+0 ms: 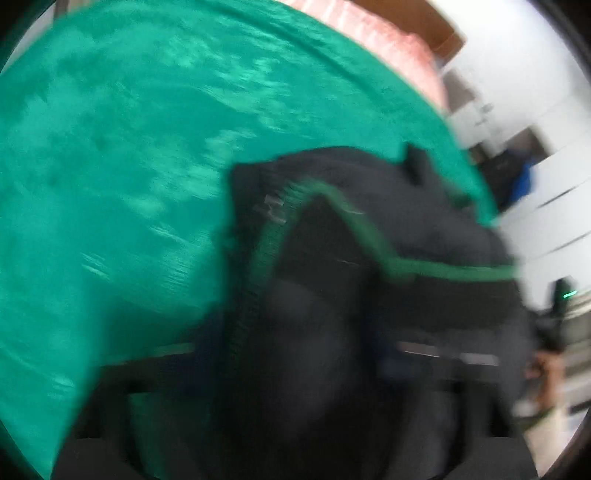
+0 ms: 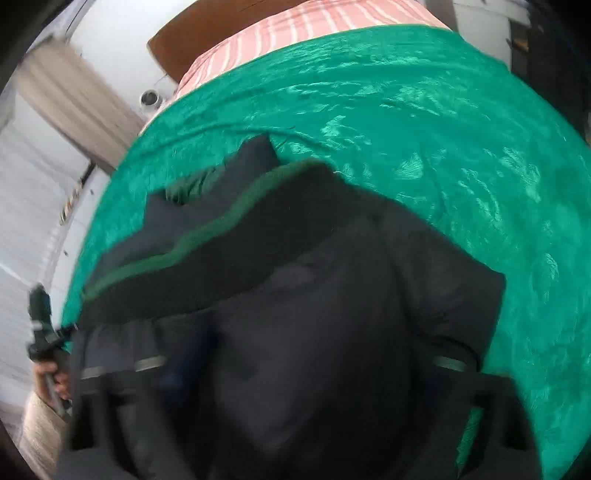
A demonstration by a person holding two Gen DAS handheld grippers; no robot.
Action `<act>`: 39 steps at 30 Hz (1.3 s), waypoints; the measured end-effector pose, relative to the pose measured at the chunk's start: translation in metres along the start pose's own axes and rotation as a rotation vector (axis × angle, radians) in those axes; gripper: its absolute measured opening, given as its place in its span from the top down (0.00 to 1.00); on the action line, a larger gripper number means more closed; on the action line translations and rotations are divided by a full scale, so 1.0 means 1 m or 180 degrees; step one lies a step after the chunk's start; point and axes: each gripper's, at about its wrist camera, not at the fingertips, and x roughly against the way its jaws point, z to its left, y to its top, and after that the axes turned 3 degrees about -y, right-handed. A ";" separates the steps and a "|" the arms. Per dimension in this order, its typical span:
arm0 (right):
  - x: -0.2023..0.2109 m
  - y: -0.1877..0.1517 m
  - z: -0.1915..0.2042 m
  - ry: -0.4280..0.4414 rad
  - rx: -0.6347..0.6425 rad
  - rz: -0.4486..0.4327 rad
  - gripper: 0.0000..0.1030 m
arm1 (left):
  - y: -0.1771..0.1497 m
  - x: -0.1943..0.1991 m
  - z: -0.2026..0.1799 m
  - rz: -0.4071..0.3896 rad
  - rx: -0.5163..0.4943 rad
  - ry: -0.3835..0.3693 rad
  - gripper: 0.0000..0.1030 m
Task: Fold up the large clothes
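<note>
Motion blur smears both views; the dark jacket (image 2: pixel 295 332) hides both grippers' fingers and their grip

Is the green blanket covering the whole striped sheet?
No: past the green blanket, a strip of pink striped sheet lies bare near the headboard.

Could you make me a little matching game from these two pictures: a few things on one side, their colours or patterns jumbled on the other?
Things:
1. bed cover
2. jacket
3. pillow
4. headboard

Looks:
A. pink with white stripes
B. plain brown wood
C. shiny green
D. dark, almost black, with a thin green edging

Pairs: 1-C, 2-D, 3-A, 4-B
</note>
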 end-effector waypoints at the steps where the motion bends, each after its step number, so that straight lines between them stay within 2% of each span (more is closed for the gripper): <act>1: 0.007 -0.005 0.014 -0.0245 0.0253 -0.0114 0.58 | -0.006 0.006 -0.007 -0.0075 -0.0065 0.0074 0.71; 3: 0.030 -0.027 0.056 -0.0854 0.0991 -0.0445 0.76 | -0.017 0.013 -0.031 -0.0223 -0.0422 0.0283 0.82; 4: 0.042 -0.041 0.076 -0.1117 0.1346 -0.0670 0.79 | -0.020 0.018 -0.041 -0.0292 -0.0524 0.0358 0.85; 5: 0.055 -0.053 0.089 -0.1250 0.1561 -0.0882 0.82 | -0.023 0.027 -0.049 -0.0407 -0.0599 0.0366 0.86; 7: 0.082 -0.065 0.098 -0.1271 0.1647 -0.1247 0.84 | -0.024 0.043 -0.053 -0.0606 -0.0601 0.0263 0.89; 9: 0.108 -0.061 0.093 -0.1173 0.1501 -0.1526 0.85 | -0.016 0.070 -0.067 -0.0909 -0.0639 0.0082 0.89; 12: 0.126 -0.031 0.073 -0.1080 0.1083 -0.1759 0.85 | 0.004 0.095 -0.106 -0.1323 -0.0874 0.0151 0.88; 14: 0.116 -0.001 0.051 -0.1007 0.0737 -0.1722 0.84 | 0.021 0.092 -0.129 -0.1532 -0.1033 0.0312 0.87; 15: 0.104 0.009 0.043 -0.1002 0.0631 -0.1657 0.84 | 0.028 0.085 -0.134 -0.1562 -0.1076 0.0408 0.84; 16: 0.083 0.018 0.032 -0.1041 0.0557 -0.1506 0.84 | 0.033 0.074 -0.135 -0.1559 -0.1104 0.0535 0.73; 17: 0.061 0.023 0.022 -0.1072 0.0491 -0.1349 0.83 | 0.041 0.046 -0.130 -0.1490 -0.1084 0.0767 0.64; 18: 0.032 0.025 0.009 -0.1080 0.0400 -0.1125 0.80 | 0.047 0.023 -0.122 -0.1379 -0.1040 0.0949 0.52; 19: 0.000 0.022 -0.005 -0.1051 0.0313 -0.0806 0.78 | 0.052 -0.003 -0.111 -0.1224 -0.0987 0.1151 0.49; 20: -0.030 0.014 -0.021 -0.0969 0.0191 -0.0569 0.70 | 0.054 -0.029 -0.096 -0.1019 -0.0921 0.1337 0.48; 21: -0.038 0.008 -0.033 -0.0800 0.0034 -0.0584 0.65 | 0.055 -0.048 -0.077 -0.0816 -0.0783 0.1243 0.37; 22: -0.037 0.003 -0.046 -0.0643 -0.0162 -0.0704 0.65 | 0.055 -0.050 -0.060 -0.0822 -0.0564 0.0995 0.30; 23: -0.035 0.001 -0.052 -0.0565 -0.0271 -0.0764 0.64 | 0.055 -0.046 -0.041 -0.0959 -0.0243 0.0798 0.25; 24: -0.037 0.000 -0.057 -0.0485 -0.0321 -0.0777 0.63 | 0.056 -0.044 -0.030 -0.1005 -0.0087 0.0691 0.19; 26: -0.039 -0.005 -0.061 -0.0372 -0.0395 -0.0821 0.62 | 0.055 -0.047 -0.018 -0.0996 0.0032 0.0500 0.19; 31: -0.036 -0.023 -0.066 -0.0297 -0.0449 -0.0996 0.60 | 0.050 -0.053 -0.020 -0.1120 -0.0059 0.0520 0.18; 39: -0.042 -0.018 -0.069 -0.0097 -0.0567 -0.1091 0.59 | 0.058 -0.062 -0.015 -0.1058 -0.0050 0.0531 0.13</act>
